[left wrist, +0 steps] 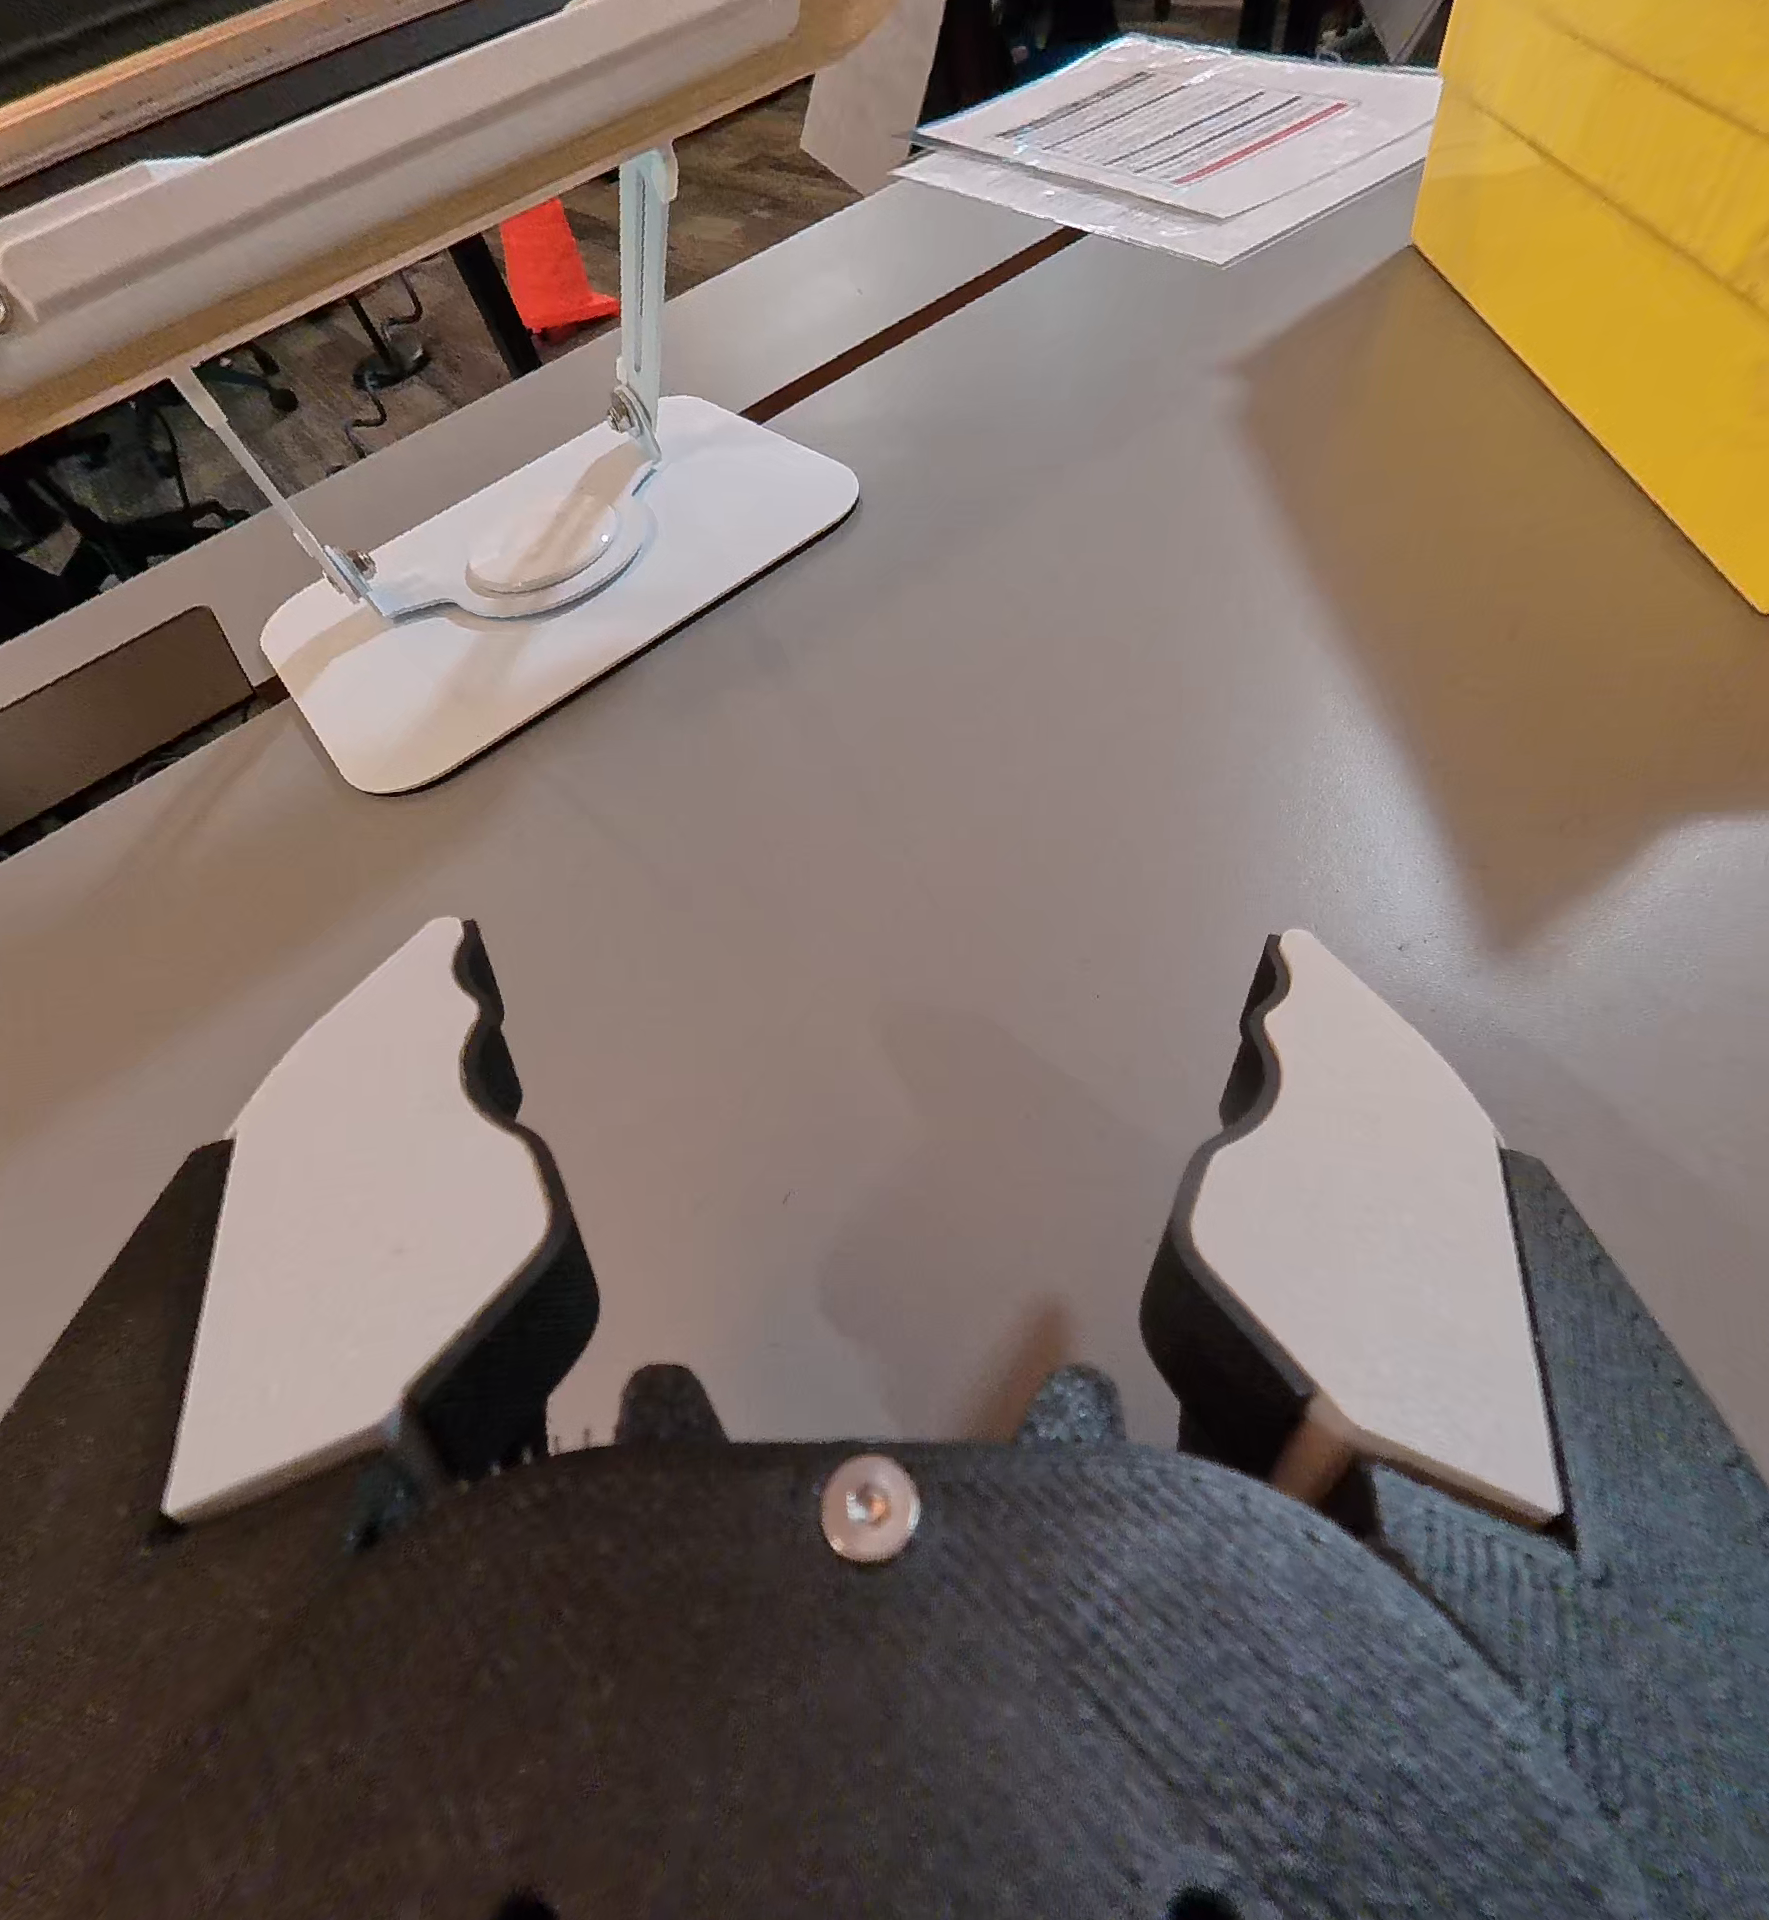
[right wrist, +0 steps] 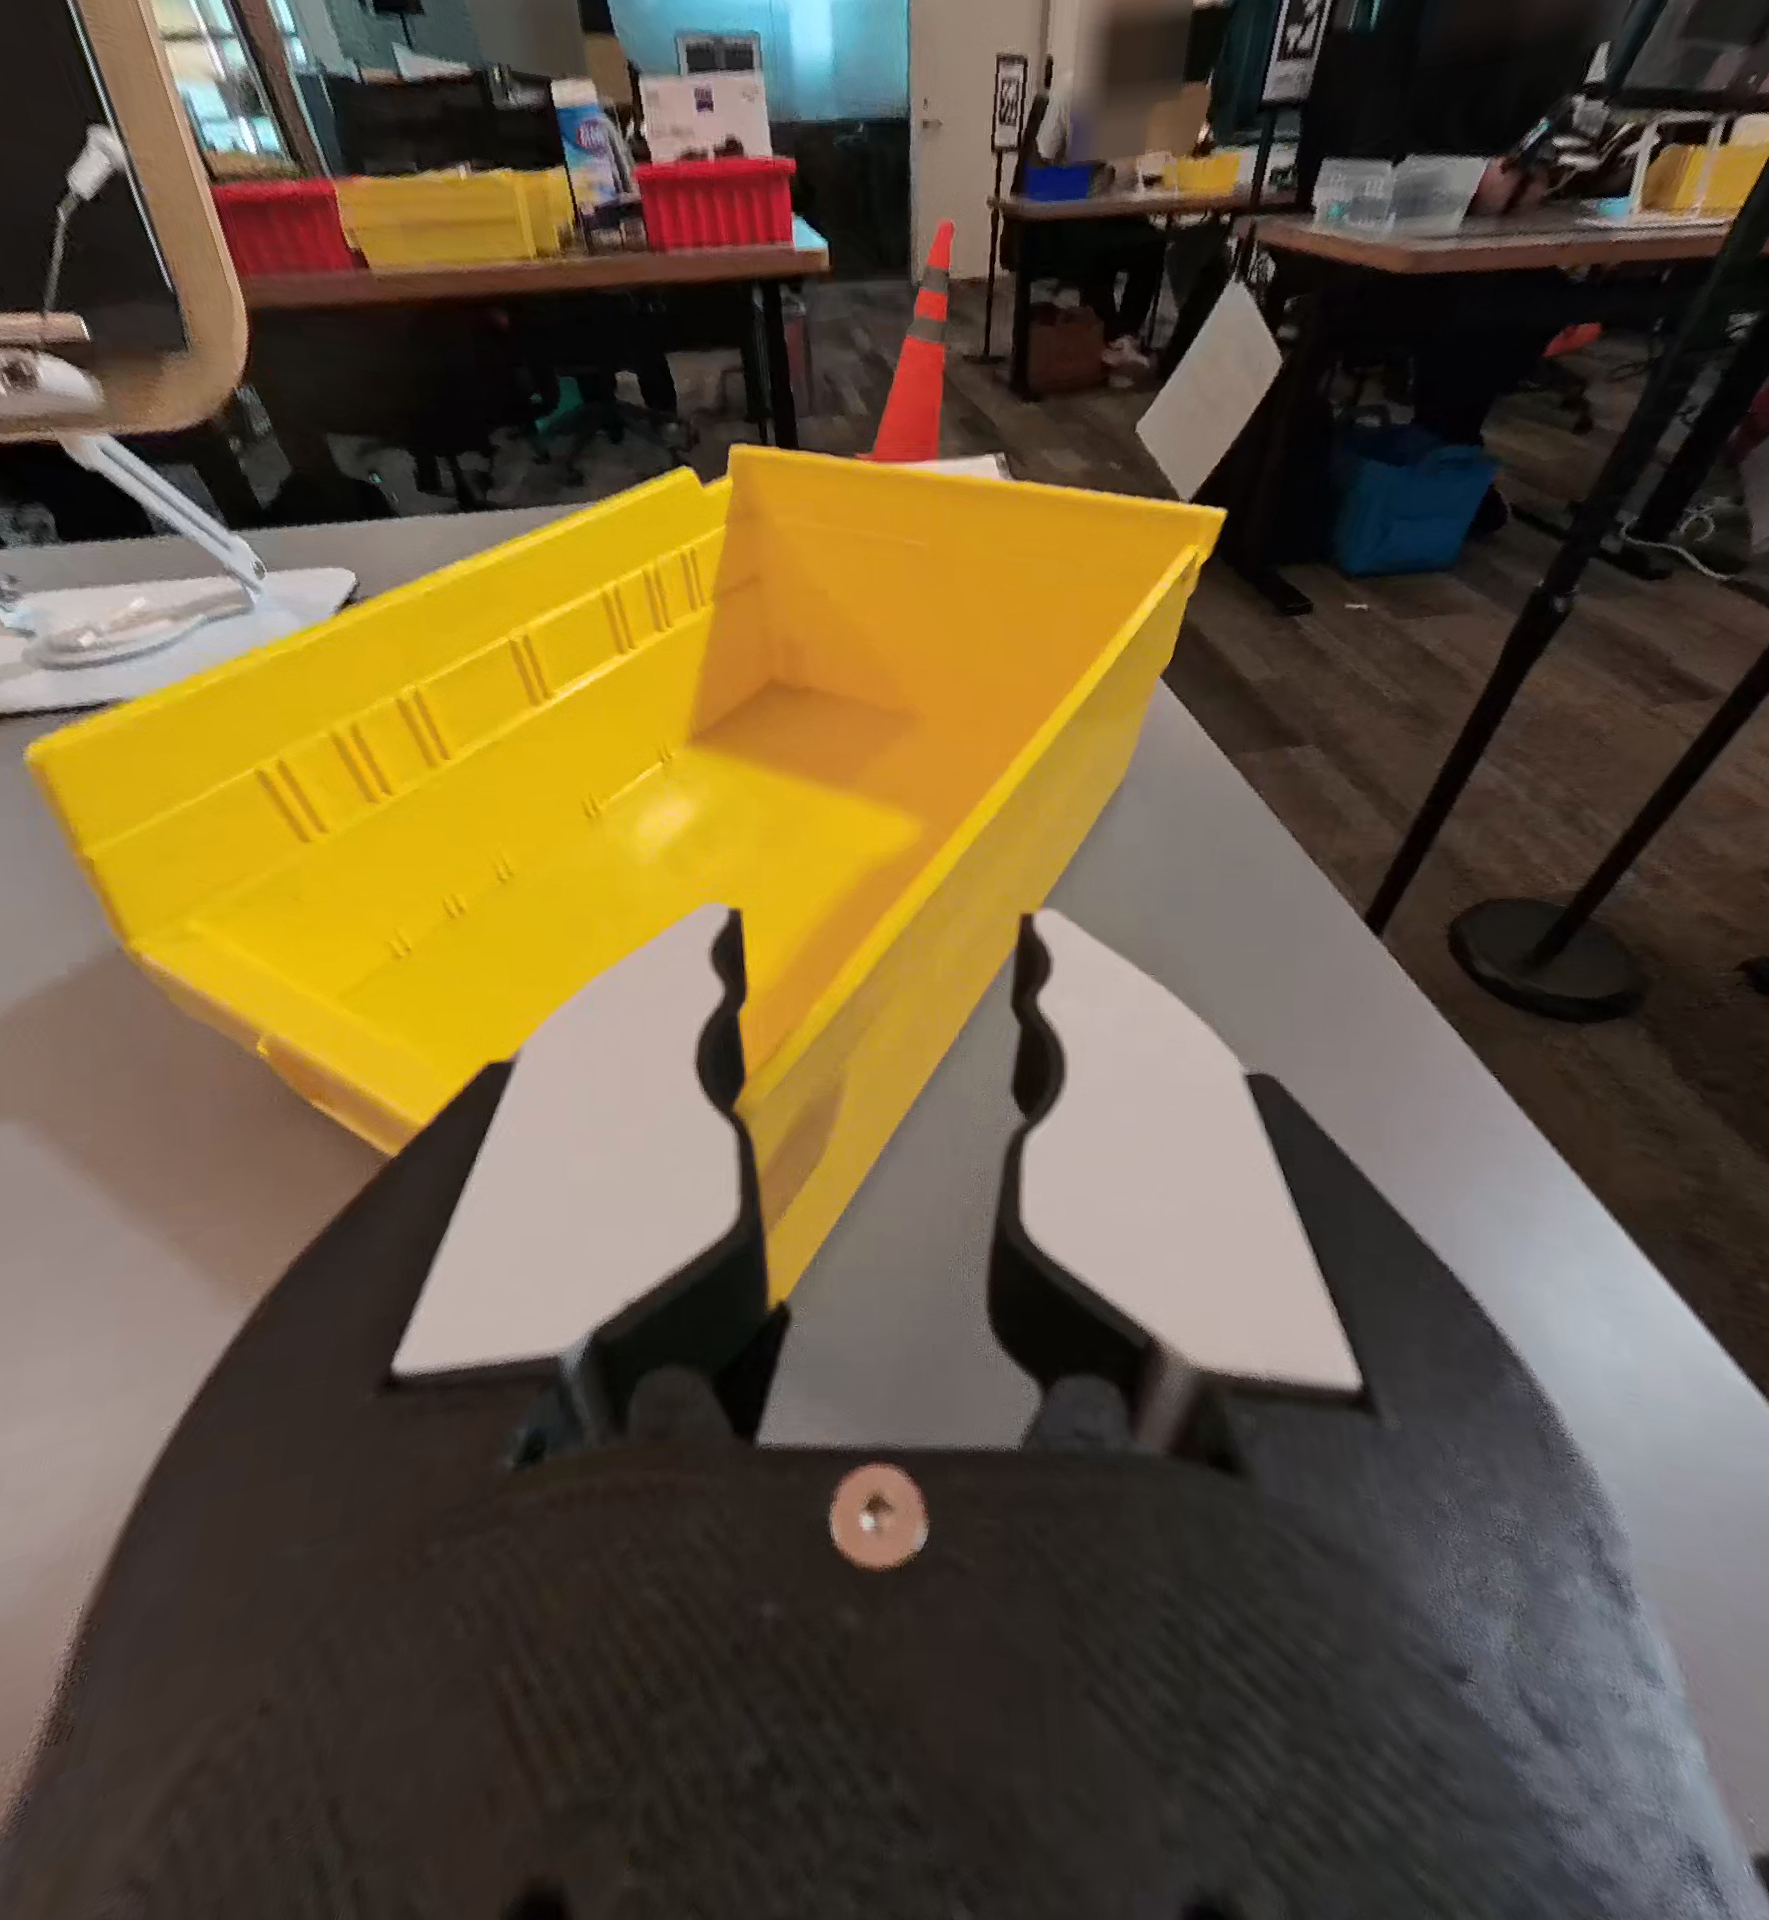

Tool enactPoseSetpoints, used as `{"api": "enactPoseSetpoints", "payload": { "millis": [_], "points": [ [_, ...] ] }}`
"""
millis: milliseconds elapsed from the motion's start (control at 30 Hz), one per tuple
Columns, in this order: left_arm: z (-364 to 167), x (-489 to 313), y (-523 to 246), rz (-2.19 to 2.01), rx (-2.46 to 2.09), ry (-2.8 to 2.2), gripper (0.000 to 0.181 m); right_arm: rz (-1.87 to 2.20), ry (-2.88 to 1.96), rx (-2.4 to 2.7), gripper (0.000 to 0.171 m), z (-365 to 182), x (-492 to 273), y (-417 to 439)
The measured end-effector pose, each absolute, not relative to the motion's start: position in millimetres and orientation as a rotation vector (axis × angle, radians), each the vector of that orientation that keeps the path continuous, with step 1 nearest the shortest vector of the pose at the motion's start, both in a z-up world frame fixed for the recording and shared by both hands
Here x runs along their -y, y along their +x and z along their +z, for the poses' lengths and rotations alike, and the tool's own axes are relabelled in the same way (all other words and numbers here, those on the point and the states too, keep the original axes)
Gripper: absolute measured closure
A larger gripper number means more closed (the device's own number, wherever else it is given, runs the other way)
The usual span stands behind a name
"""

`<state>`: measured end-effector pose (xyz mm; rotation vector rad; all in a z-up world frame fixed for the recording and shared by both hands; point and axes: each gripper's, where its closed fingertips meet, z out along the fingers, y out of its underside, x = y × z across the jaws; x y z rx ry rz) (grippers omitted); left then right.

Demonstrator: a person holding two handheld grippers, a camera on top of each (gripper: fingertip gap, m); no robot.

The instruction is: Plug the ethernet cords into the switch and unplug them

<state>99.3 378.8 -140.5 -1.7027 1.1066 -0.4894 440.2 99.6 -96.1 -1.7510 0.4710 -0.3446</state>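
No switch and no ethernet cord shows in either view. My left gripper (left wrist: 875,940) is wide open and empty above the bare grey table (left wrist: 963,727). My right gripper (right wrist: 878,925) is open and empty, held above the near corner of an empty yellow bin (right wrist: 568,831); its left finger overlaps the bin's near right wall in the view. The same bin shows as a yellow wall at the right edge of the left wrist view (left wrist: 1638,260).
A white tablet stand (left wrist: 558,592) with a screen on it stands at the far left of the table; it also shows in the right wrist view (right wrist: 121,634). A plastic-sleeved paper sheet (left wrist: 1171,135) lies at the table's far edge. The table's right edge (right wrist: 1482,1091) drops to the floor, with black stand poles (right wrist: 1586,582) and an orange cone (right wrist: 921,353) beyond.
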Motion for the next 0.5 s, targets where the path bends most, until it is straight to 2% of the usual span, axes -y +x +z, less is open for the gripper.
{"api": "enactPoseSetpoints", "payload": {
  "millis": [167,233,500],
  "points": [
    [-142.1,-376.8,100.8,-0.470,-1.129,-1.696,0.049,-0.345,-1.815,-0.436,0.123,-106.2,-105.4,434.8],
    [-142.7,-375.8,101.6,-0.458,-1.140,-1.689,0.049,-0.317,-1.857,-0.422,0.139,-113.3,-108.2,432.6],
    [-145.2,-373.3,103.7,-0.429,-1.171,-1.681,0.049,-0.294,-1.933,-0.290,0.142,-116.1,-107.4,429.7]
  ]
}}
